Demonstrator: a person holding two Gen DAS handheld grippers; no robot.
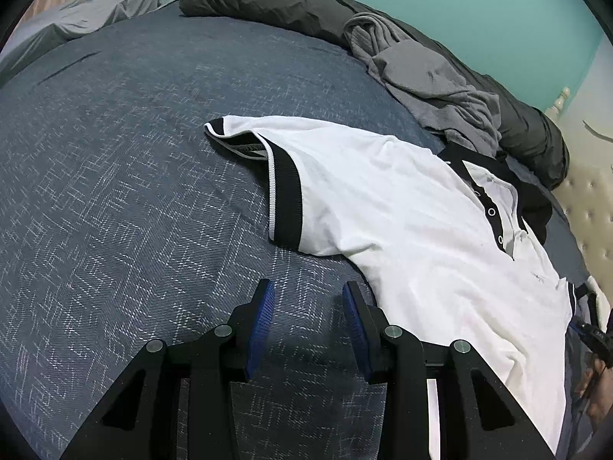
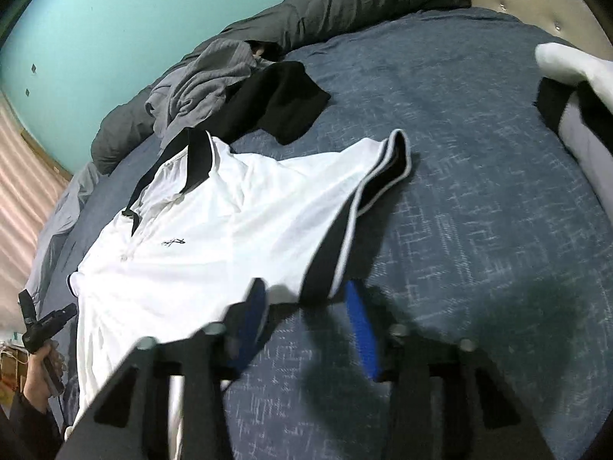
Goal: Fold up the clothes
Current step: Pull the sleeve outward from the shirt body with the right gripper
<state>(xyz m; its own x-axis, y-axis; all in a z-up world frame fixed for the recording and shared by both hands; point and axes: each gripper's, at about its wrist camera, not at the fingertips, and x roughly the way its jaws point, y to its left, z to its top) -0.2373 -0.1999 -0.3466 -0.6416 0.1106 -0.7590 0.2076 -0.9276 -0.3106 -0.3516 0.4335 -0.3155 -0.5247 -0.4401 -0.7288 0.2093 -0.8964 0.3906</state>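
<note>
So there's a white polo shirt (image 1: 402, 211) with black trim lying front-up on the bed (image 1: 134, 191), which has a blue-grey woven cover. In the left wrist view the shirt fills the 3 o'clock side, with one black-cuffed sleeve (image 1: 283, 199) sticking out toward the centre and the buttoned collar placket up around 2 o'clock. The left tool (image 1: 308, 295) sits at 6 o'clock with its blue pads apart and nothing between them, just bare bed cover underneath; the shirt's edge is right beside its right finger, and I can't tell if it touches.

In the right wrist view the shirt (image 2: 214, 237) spreads from the centre out to 8 o'clock, collar at about 10 o'clock, and the other sleeve (image 2: 375, 176) reaches toward 1 o'clock. The right tool (image 2: 306, 299) is blurred at 6 o'clock, jaws parted, and the sleeve's black cuff edge comes down right in the gap between the pads. The pads don't look pressed onto it.

A crumpled grey garment (image 2: 203, 76) and a black one (image 2: 276, 99) lie beyond the collar around 11 to 12 o'clock, with a dark grey duvet (image 2: 345, 4) rolled along the teal wall (image 2: 115, 19). A person's hand (image 2: 38, 368) holding the other tool shows at 8 o'clock.
</note>
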